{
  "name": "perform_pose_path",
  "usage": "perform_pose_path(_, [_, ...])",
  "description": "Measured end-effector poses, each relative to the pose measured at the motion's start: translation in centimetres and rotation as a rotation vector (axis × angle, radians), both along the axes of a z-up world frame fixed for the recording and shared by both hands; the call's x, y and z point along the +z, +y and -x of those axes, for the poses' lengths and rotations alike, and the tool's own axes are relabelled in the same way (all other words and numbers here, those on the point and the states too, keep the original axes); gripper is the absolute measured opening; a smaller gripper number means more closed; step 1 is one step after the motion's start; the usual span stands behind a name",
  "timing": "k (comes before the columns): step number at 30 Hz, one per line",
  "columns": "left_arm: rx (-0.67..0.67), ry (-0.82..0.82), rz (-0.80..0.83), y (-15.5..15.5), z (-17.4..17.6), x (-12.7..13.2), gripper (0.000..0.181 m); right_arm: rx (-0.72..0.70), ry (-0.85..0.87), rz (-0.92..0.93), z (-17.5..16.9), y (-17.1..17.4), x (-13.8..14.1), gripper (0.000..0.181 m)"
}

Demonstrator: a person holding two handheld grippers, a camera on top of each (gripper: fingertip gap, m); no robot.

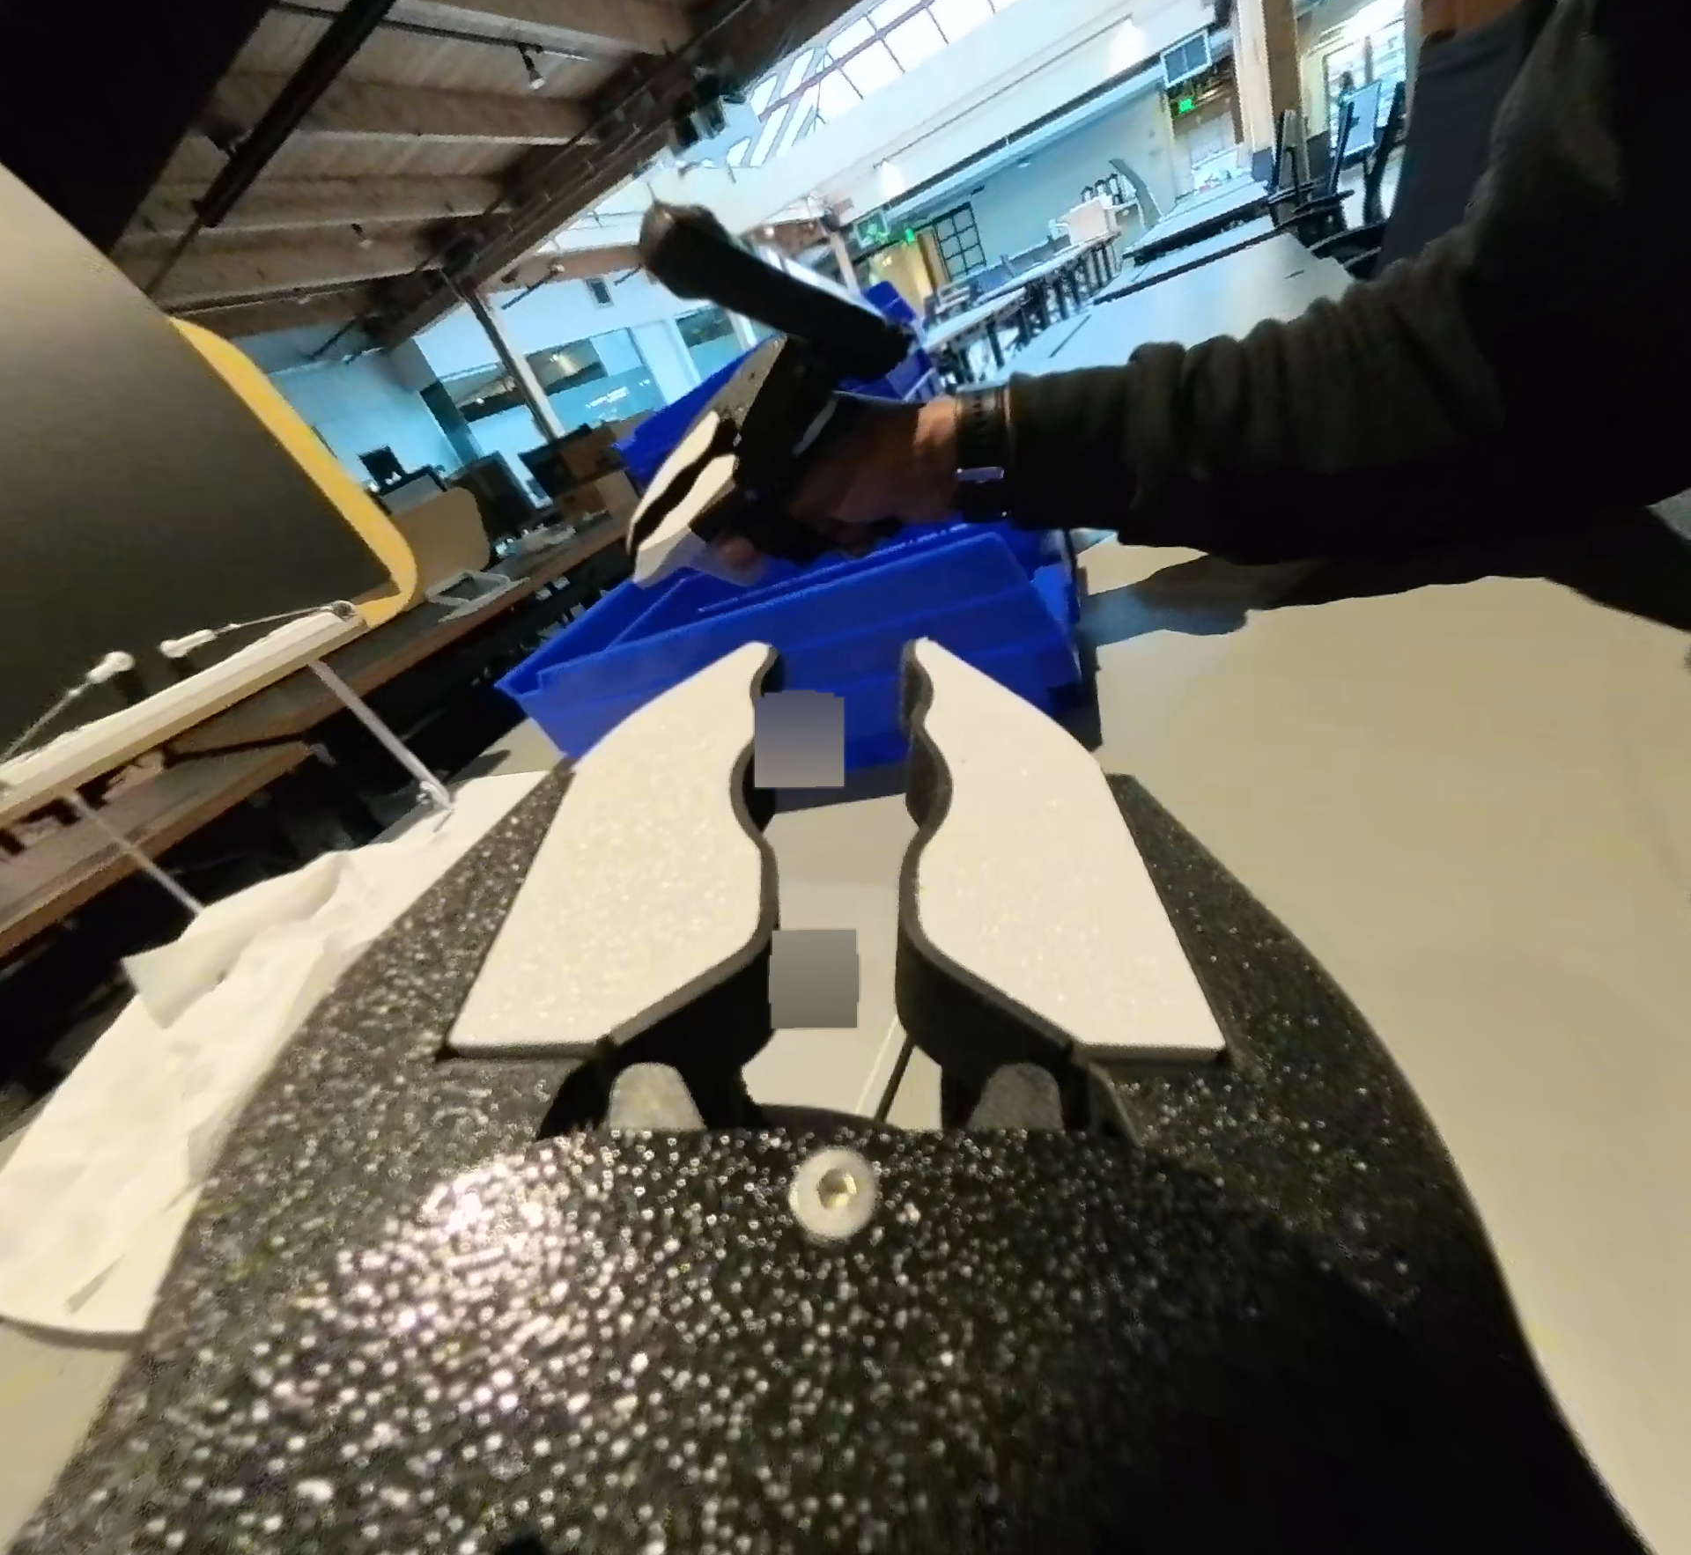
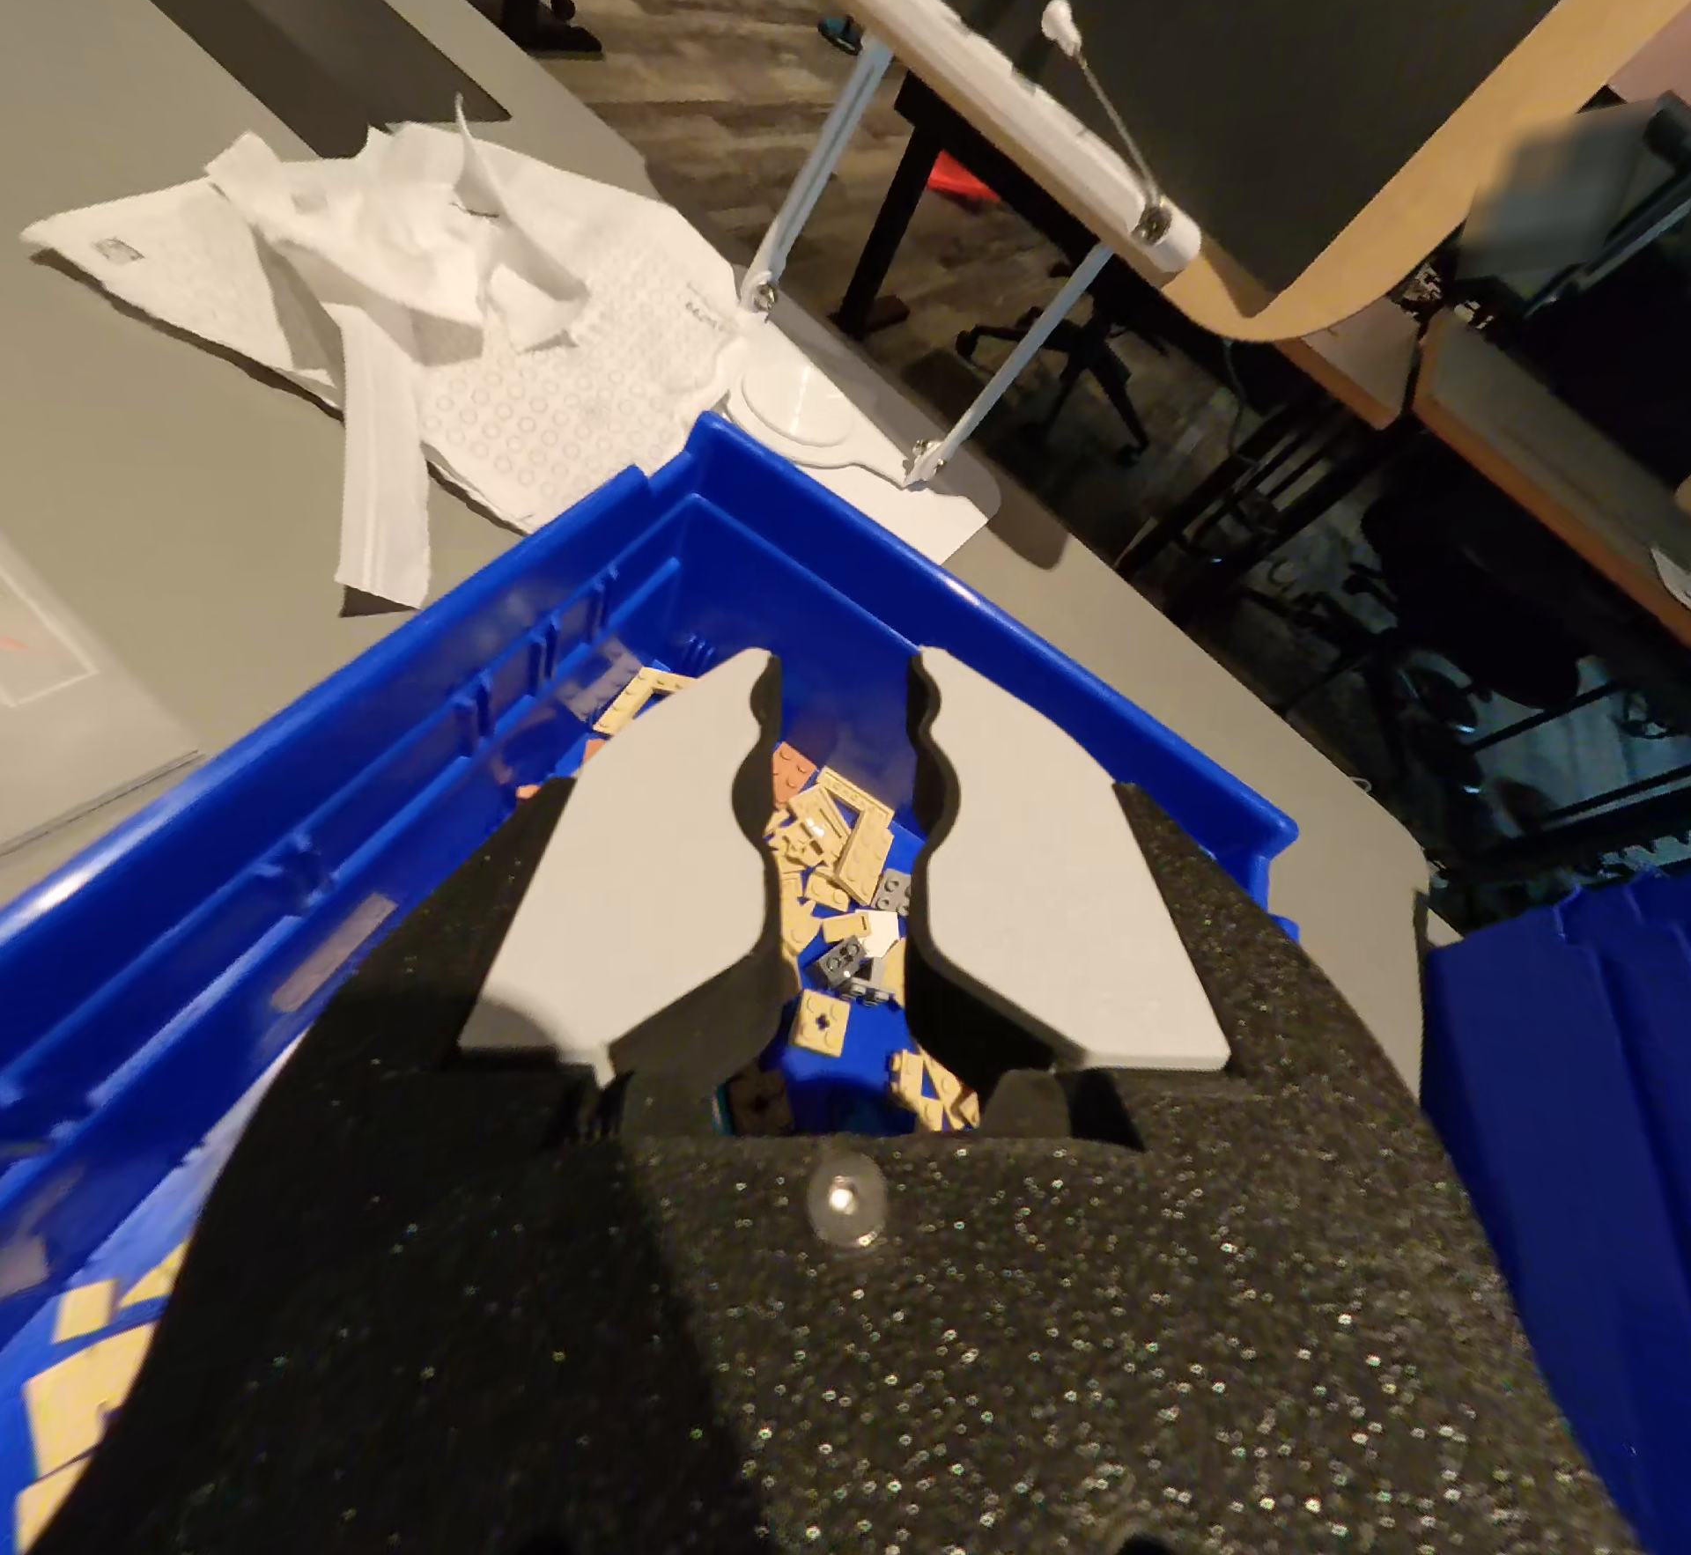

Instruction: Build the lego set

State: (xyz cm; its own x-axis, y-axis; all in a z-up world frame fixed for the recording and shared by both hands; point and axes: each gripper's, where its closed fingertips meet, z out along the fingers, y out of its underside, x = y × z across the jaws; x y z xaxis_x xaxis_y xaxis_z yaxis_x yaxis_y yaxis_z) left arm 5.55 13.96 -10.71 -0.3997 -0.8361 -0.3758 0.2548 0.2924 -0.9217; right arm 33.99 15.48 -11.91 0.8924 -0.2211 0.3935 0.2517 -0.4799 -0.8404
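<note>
My right gripper (image 2: 842, 674) is open and empty, hovering above a blue bin (image 2: 384, 743) that holds several tan, grey and orange lego pieces (image 2: 846, 857). In the left wrist view the same gripper (image 1: 673, 496) shows farther off, held by a hand over the blue bin (image 1: 823, 642). My left gripper (image 1: 842, 660) is open and empty, low over the grey table (image 1: 1327, 825), pointing at the bin's near wall.
Crumpled white paper bags (image 2: 439, 303) lie on the table left of the bin, also in the left wrist view (image 1: 183, 1054). A white lamp-like stand (image 2: 970, 93) sits at the table edge. A second blue bin (image 2: 1556, 1145) stands at the right. A dark-sleeved arm (image 1: 1327, 413) reaches in.
</note>
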Motion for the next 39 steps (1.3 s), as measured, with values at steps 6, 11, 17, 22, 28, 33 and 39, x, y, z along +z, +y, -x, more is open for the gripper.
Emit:
perform_pose_path(6, [0.043, -0.058, 0.048, 1.8, 1.8, 1.5, 0.023, -0.030, -0.024, 0.039, -1.2, -0.4, -2.1, 0.025])
perform_pose_path(11, [0.033, -0.051, 0.107, 2.1, 2.0, 1.1, 0.023, -0.038, -0.006, 0.020, -1.6, -0.7, -2.6, 0.024])
perform_pose_path(17, [0.070, -0.105, 0.076, 2.3, 2.1, 1.4, 0.023, -0.025, -0.019, 0.046, -1.5, -0.5, -3.5, 0.024])
perform_pose_path(22, [0.066, -0.093, 0.113, 2.7, 2.0, 1.4, 0.023, -0.025, -0.025, 0.067, -1.4, -0.5, -4.0, 0.024])
perform_pose_path(28, [0.071, -0.089, 0.106, 2.7, 1.9, 1.3, 0.023, -0.031, -0.010, 0.067, -1.6, -0.6, -4.2, 0.024])
perform_pose_path(33, [0.070, -0.081, 0.099, 2.6, 1.8, 1.1, 0.023, -0.047, -0.006, 0.071, -1.9, -0.7, -4.2, 0.024])
perform_pose_path(39, [0.058, -0.075, 0.091, 2.3, 1.8, 0.8, 0.023, -0.078, -0.050, 0.184, -3.6, -0.8, -2.2, 0.027])
